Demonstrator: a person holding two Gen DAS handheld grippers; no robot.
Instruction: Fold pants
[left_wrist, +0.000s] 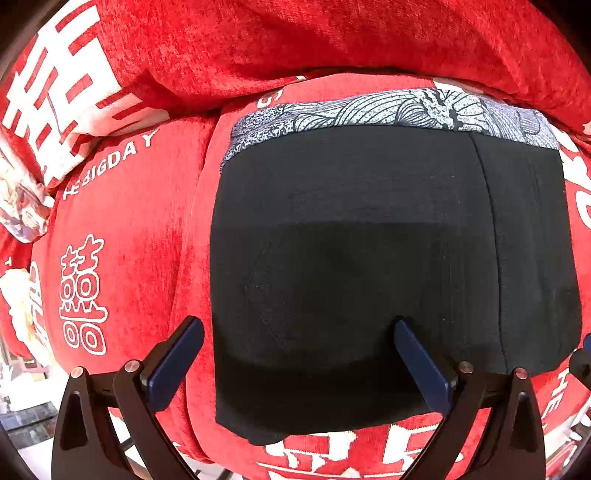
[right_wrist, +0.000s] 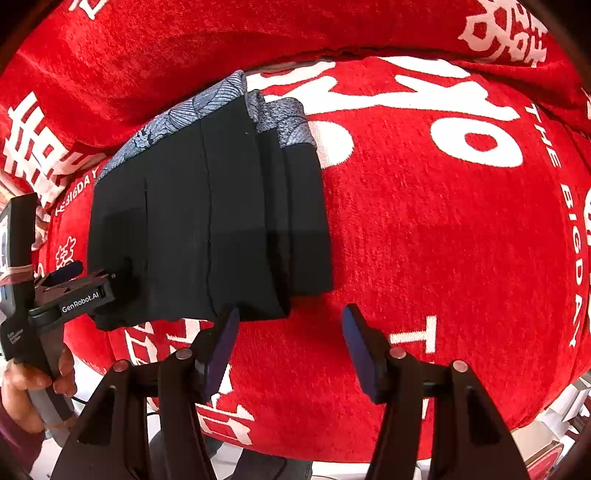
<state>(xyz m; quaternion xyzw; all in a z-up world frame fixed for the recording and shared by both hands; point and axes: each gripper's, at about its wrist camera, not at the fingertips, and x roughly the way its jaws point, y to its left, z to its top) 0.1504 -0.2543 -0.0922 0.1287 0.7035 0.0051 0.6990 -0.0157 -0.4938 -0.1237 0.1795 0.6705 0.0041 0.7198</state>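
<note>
We see no containers here; the black pants (left_wrist: 369, 258) lie folded into a compact block on the red cushion (left_wrist: 140, 229) with white lettering, their grey patterned waistband (left_wrist: 388, 110) at the far edge against the red back cushion (left_wrist: 332, 37). Our left gripper (left_wrist: 299, 354) stands spread wide over the pants' near left corner, one finger off the cloth's left edge and one over the cloth, gripping nothing. Our right gripper (right_wrist: 291, 343) is parted too, empty, over bare cushion just beside the pants' near right corner. To the right, the cushion lies open; its near edge drops away close behind the grippers.
</note>
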